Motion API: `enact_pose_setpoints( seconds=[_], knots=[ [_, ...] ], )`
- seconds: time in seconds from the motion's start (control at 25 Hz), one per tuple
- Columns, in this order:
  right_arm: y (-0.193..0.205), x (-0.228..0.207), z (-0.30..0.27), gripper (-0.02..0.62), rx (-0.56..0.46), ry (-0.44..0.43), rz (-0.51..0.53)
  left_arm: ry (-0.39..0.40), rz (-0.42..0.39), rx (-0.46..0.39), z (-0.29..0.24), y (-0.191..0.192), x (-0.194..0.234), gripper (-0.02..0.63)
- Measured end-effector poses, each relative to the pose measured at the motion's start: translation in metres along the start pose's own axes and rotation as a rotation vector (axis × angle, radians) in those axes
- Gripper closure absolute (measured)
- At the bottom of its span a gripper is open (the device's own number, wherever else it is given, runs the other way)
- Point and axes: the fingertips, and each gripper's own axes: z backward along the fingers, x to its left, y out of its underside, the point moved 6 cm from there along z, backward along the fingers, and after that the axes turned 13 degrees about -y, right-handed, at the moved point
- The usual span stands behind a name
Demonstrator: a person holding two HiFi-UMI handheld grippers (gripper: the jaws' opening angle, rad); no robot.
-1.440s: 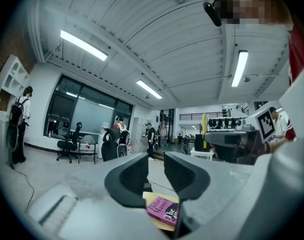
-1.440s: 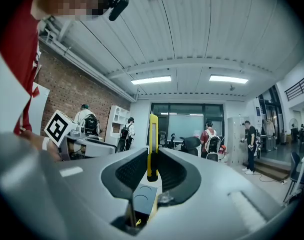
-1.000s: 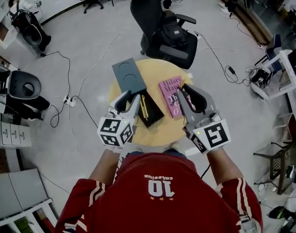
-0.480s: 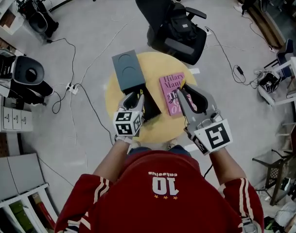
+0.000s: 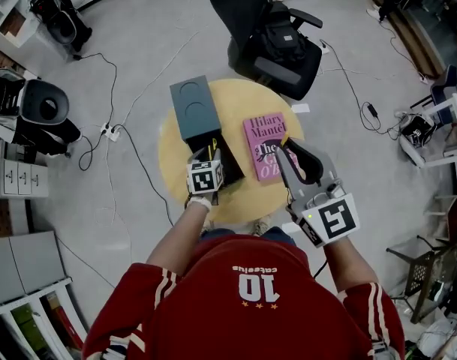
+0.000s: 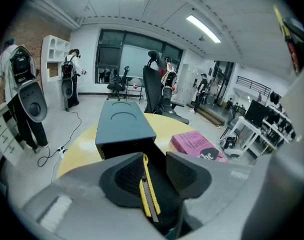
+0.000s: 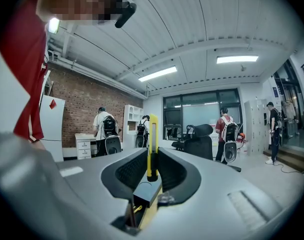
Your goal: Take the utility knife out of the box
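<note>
As it dropped, L gripper (image 6: 155,160) came over utility knife (image 6: 149,189) in box (image 6: 124,129).

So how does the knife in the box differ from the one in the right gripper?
The knife in the box lies flat in the black box, loose between the left gripper's open jaws. The other knife stands on end, clamped in the right gripper. The knife in the box is down at table level, while the other knife is held up by the pink book. Both are yellow utility knives.
</note>
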Motion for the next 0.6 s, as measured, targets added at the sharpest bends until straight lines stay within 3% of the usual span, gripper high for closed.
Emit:
enact_pose_setpoints(
  seconds=[0.32,0.6],
  knots=[
    [0.001,-0.005,-0.002,0.535,-0.003,-0.009,0.002,-0.092,0.018,0.131,-0.039,0.018,0.006,0.469],
    [0.002,-0.007,-0.001,0.535,0.008,-0.016,0.008,-0.125,0.013,0.218,-0.066,0.027,0.001,0.469]
  ],
)
